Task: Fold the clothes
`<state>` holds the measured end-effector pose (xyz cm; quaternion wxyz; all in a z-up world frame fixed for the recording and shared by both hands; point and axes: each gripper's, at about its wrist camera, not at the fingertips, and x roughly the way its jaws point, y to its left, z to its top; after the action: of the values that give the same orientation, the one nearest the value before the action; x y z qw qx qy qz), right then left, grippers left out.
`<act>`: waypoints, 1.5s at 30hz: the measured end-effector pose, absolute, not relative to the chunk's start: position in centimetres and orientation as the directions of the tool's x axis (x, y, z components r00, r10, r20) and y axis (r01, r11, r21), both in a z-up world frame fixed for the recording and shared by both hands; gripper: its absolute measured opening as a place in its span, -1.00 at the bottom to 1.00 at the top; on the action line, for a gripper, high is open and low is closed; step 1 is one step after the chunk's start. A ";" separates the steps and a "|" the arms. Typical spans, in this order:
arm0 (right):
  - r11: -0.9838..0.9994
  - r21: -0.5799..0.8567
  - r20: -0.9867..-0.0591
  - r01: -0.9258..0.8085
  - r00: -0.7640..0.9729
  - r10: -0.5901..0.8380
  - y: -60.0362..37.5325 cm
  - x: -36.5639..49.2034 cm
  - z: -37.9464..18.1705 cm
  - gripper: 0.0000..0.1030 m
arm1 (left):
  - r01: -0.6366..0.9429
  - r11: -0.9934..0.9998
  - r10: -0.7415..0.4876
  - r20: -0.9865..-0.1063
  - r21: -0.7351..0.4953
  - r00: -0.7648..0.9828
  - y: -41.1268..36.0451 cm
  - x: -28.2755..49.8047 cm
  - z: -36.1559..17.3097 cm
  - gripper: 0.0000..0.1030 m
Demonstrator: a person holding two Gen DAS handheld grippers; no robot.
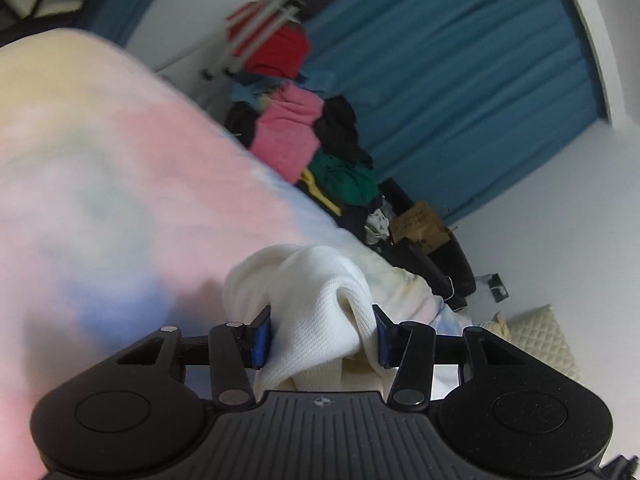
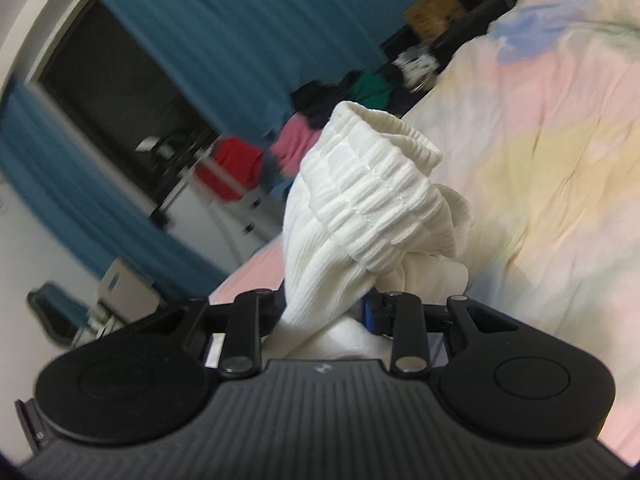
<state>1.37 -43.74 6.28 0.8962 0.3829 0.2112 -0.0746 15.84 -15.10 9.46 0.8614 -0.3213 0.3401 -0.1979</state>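
Left wrist view:
- Left gripper (image 1: 320, 330): clamped on a bunch of the white ribbed garment (image 1: 316, 304); both blue pads press into the cloth.
- Garment position: gathered between the jaws, raised over the bed (image 1: 120, 200).
- Bed cover: pastel pink, yellow and blue.
- Clothes pile (image 1: 320, 140): pink, black and green items beyond the far edge of the bed, in front of the blue curtain (image 1: 460, 80).
- Cushion (image 1: 552, 340): quilted, cream, lower right.

Right wrist view:
- Right gripper (image 2: 320, 312): clamped on the white ribbed garment (image 2: 360, 208); the cloth fills the gap between the jaws.
- Garment position: elastic waistband stands up ahead of the gripper, above the bed (image 2: 540, 160).
- Clothes pile (image 2: 340, 100): beyond the bed, by the blue curtain (image 2: 220, 40).
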 end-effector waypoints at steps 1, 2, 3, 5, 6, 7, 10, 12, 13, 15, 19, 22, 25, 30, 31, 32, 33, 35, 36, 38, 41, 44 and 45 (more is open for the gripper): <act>0.691 0.652 -0.440 0.313 0.898 0.008 -45.3 2.1 6.5 -0.34 | 0.137 0.725 -0.556 -0.456 -0.675 0.695 -17.5 17.3 9.6 -0.03; 0.685 0.650 -0.443 0.329 0.896 -0.009 -46.8 3.0 6.5 -0.34 | 0.147 0.729 -0.556 -0.455 -0.668 0.695 -19.6 18.8 9.6 -0.03; 0.679 0.649 -0.447 0.344 0.894 -0.026 -48.4 4.0 6.5 -0.34 | 0.152 0.728 -0.563 -0.457 -0.668 0.689 -21.6 20.3 9.2 -0.04; 0.659 0.650 -0.457 0.379 0.887 -0.060 -51.6 5.7 5.8 -0.34 | 0.161 0.723 -0.580 -0.463 -0.672 0.670 -25.5 23.3 8.3 -0.04; 0.647 0.652 -0.462 0.395 0.884 -0.075 -53.1 6.7 5.2 -0.34 | 0.172 0.722 -0.589 -0.464 -0.670 0.662 -27.3 24.7 7.6 -0.04; 0.632 0.660 -0.462 0.407 0.883 -0.086 -54.4 7.5 4.4 -0.34 | 0.188 0.722 -0.598 -0.464 -0.666 0.654 -28.9 26.1 6.7 -0.04; 0.582 0.691 -0.450 0.429 0.885 -0.118 -57.5 9.3 1.1 -0.34 | 0.252 0.711 -0.632 -0.440 -0.657 0.638 -32.3 29.2 2.9 -0.04; 0.547 0.719 -0.428 0.429 0.893 -0.139 -58.7 9.7 -2.1 -0.34 | 0.329 0.697 -0.662 -0.397 -0.637 0.636 -33.0 29.7 0.3 -0.04; 0.537 0.731 -0.410 0.422 0.900 -0.150 -58.4 9.3 -3.9 -0.34 | 0.371 0.689 -0.678 -0.372 -0.623 0.634 -33.1 29.7 -1.0 -0.04; 0.517 0.753 -0.374 0.407 0.911 -0.172 -57.9 8.6 -7.3 -0.34 | 0.447 0.668 -0.709 -0.328 -0.595 0.624 -32.9 29.5 -3.4 -0.02; 0.516 0.747 -0.378 0.419 0.906 -0.189 -55.3 6.0 -12.7 -0.32 | 0.503 0.676 -0.727 -0.375 -0.539 0.575 -31.2 27.8 -7.8 0.00; 0.446 0.763 -0.450 0.469 0.879 -0.156 -54.9 5.2 -16.1 -0.21 | 0.492 0.720 -0.693 -0.466 -0.490 0.550 -29.9 26.6 -10.9 0.04; 0.404 0.783 -0.464 0.474 0.876 -0.128 -55.3 5.1 -17.7 -0.07 | 0.501 0.737 -0.676 -0.493 -0.453 0.548 -29.5 26.0 -12.2 0.14; 0.365 0.671 -0.624 0.645 0.757 -0.191 -55.0 6.1 -15.6 0.43 | 0.533 0.775 -0.626 -0.518 -0.339 0.583 -30.2 24.9 -10.7 0.29; 0.346 0.664 -0.642 0.663 0.742 -0.192 -55.0 5.9 -15.0 0.43 | 0.529 0.789 -0.607 -0.524 -0.311 0.597 -30.2 24.4 -10.0 0.29; 0.329 0.653 -0.659 0.682 0.726 -0.196 -54.9 5.5 -14.3 0.43 | 0.520 0.804 -0.586 -0.531 -0.289 0.612 -30.1 23.9 -9.2 0.29; 0.315 0.643 -0.672 0.698 0.712 -0.204 -54.7 5.0 -13.7 0.43 | 0.507 0.816 -0.569 -0.534 -0.276 0.625 -29.9 23.3 -8.3 0.30; 0.344 0.611 -0.685 0.713 0.694 -0.222 -54.4 3.9 -11.9 0.43 | 0.502 0.824 -0.558 -0.532 -0.262 0.637 -29.3 21.8 -5.7 0.39; 0.358 0.595 -0.691 0.720 0.685 -0.231 -54.2 3.4 -11.1 0.43 | 0.505 0.825 -0.555 -0.528 -0.253 0.643 -29.0 20.9 -4.4 0.44; 0.405 0.581 -0.669 0.706 0.698 -0.256 -53.5 1.9 -8.9 0.43 | 0.508 0.830 -0.547 -0.509 -0.230 0.664 -28.3 18.9 -1.3 0.51; 0.481 0.565 -0.626 0.671 0.728 -0.280 -52.1 -0.5 -5.7 0.43 | 0.520 0.833 -0.540 -0.482 -0.188 0.691 -27.4 15.6 2.8 0.58; 0.565 0.544 -0.570 0.620 0.767 -0.293 -51.1 -2.5 -2.7 0.43 | 0.539 0.831 -0.538 -0.453 -0.142 0.711 -26.9 12.1 6.6 0.81; 0.591 0.533 -0.551 0.605 0.778 -0.301 -50.4 -3.3 -1.7 0.43 | 0.549 0.826 -0.544 -0.443 -0.130 0.713 -26.8 10.9 7.7 0.90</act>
<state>-3.27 -50.39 -1.73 0.8678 0.3689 0.2065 -0.2610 10.92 -26.77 7.74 0.9254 0.0055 0.2376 -0.2953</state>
